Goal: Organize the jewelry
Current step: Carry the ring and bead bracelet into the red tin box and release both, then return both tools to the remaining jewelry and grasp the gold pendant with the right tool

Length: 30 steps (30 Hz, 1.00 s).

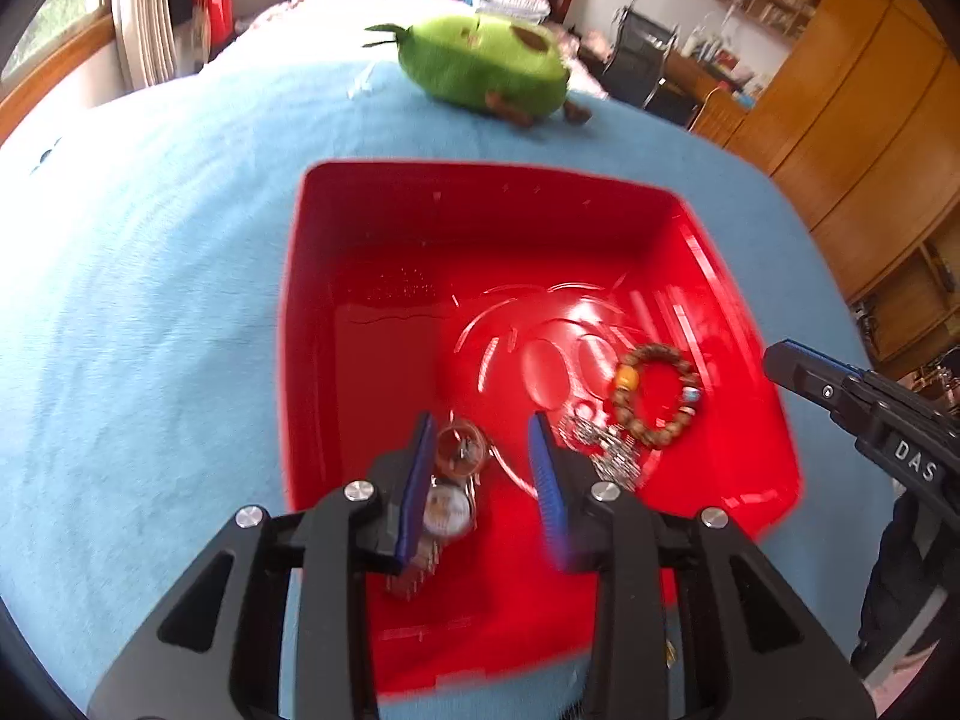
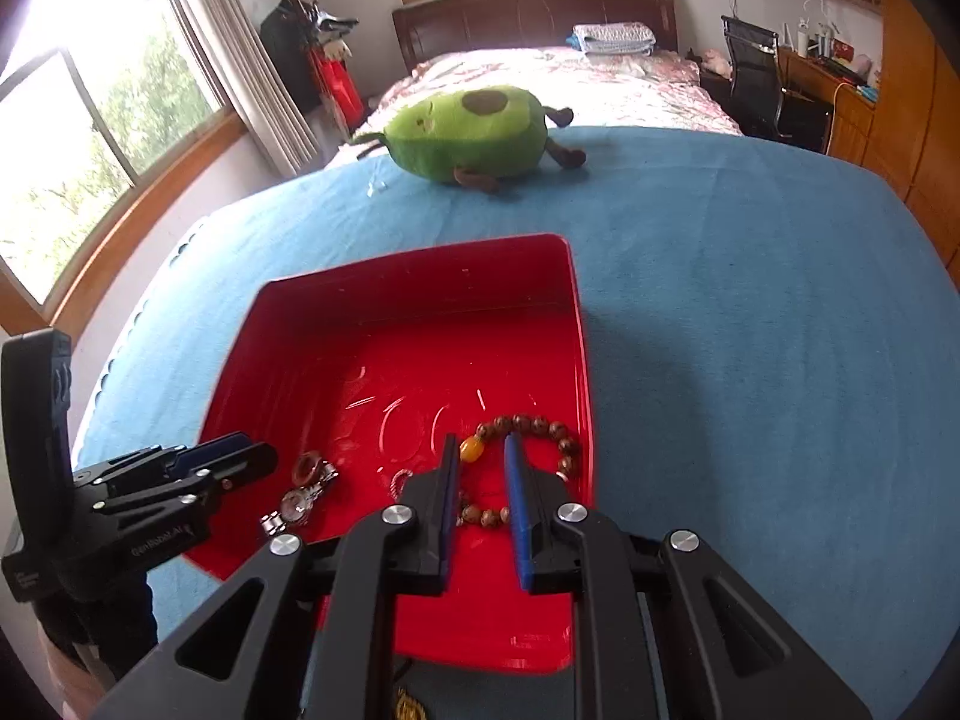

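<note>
- Left wrist view: the left gripper (image 1: 480,468) hangs low over the near part of the red tray (image 1: 420,180), jaws spread apart and gripping nothing.
- A metal-band watch (image 1: 447,507) lies on the tray floor between those jaws, close against the left-hand pad; an amber ring-like piece (image 1: 459,450) lies just ahead of it. The watch does not appear to be clamped.
- A silver chain piece (image 1: 606,450) lies just outside the right-hand jaw, touching or nearly touching the beaded bracelet (image 1: 654,396) beyond it.
- Right wrist view: the right gripper (image 2: 480,480) is released, jaws parted over the bracelet's near arc (image 2: 480,517), with the orange bead (image 2: 472,450) between the tips. Whether the pads touch the beads cannot be told.
- Handling judgement: the watch looks dense, with a slick, articulated band; taking hold across the case should be surer than on the links. The bracelet is light, its beads hard and round and strung loosely, so it will likely sag and roll; pinch across one strand.
- The tray rests on a blue blanket (image 2: 750,300); a soft footing, so downward pressure may tilt it.
</note>
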{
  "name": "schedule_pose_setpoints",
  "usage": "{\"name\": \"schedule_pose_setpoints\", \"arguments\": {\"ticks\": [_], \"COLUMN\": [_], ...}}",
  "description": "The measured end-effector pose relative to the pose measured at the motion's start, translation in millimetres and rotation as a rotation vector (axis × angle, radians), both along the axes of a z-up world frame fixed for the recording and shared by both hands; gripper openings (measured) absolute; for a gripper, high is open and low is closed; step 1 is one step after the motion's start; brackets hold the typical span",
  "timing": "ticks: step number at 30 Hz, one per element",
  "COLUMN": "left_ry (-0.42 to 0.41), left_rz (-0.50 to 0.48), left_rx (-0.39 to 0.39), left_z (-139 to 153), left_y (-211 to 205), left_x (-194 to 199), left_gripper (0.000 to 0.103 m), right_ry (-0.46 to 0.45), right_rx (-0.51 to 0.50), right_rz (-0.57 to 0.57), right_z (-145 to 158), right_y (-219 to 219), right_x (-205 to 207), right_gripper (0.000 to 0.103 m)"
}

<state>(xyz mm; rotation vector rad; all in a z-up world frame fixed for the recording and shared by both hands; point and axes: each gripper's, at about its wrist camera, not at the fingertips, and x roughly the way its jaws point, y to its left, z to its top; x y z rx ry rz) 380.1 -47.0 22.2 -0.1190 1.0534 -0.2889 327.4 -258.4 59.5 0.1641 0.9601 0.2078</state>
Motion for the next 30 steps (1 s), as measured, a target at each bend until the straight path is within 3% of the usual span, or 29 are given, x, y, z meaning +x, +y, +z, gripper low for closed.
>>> {"name": "schedule_pose_setpoints", "arguments": {"ticks": [4, 8, 17, 22, 24, 27, 30], "left_ry": [-0.069, -0.088, -0.028, -0.027, -0.038, -0.058, -0.083], "left_rz": [0.015, 0.032, 0.062, 0.094, 0.11, 0.124, 0.129], "left_rx": [0.02, 0.053, 0.11, 0.11, 0.113, 0.133, 0.148], "left_z": [19.5, 20.8, -19.7, -40.0, -44.8, -49.4, -48.0], "left_y": [14.7, 28.5, 53.9, 65.8, 69.4, 73.8, 74.6], "left_x": [-44.0, -93.8, -179.0, -200.5, -205.5, -209.1, -213.1], "left_gripper": [0.037, 0.04, 0.04, 0.041, 0.049, 0.05, 0.05], "right_ry": [-0.039, -0.039, 0.05, 0.078, 0.088, 0.09, 0.079], "right_rx": [0.035, 0.064, 0.11, 0.146, 0.163, 0.187, 0.162], "right_rz": [0.026, 0.064, 0.142, 0.149, 0.143, 0.121, 0.09], "right_z": [13.1, 11.0, -31.1, -53.9, -61.5, -72.7, -77.1], "right_y": [-5.2, -2.4, 20.7, 28.8, 29.7, 28.9, 26.0], "right_x": [-37.5, -82.4, -151.1, -171.3, -174.7, -174.4, -172.5], "right_gripper": [0.016, 0.017, 0.018, 0.019, 0.02, 0.02, 0.021]}}
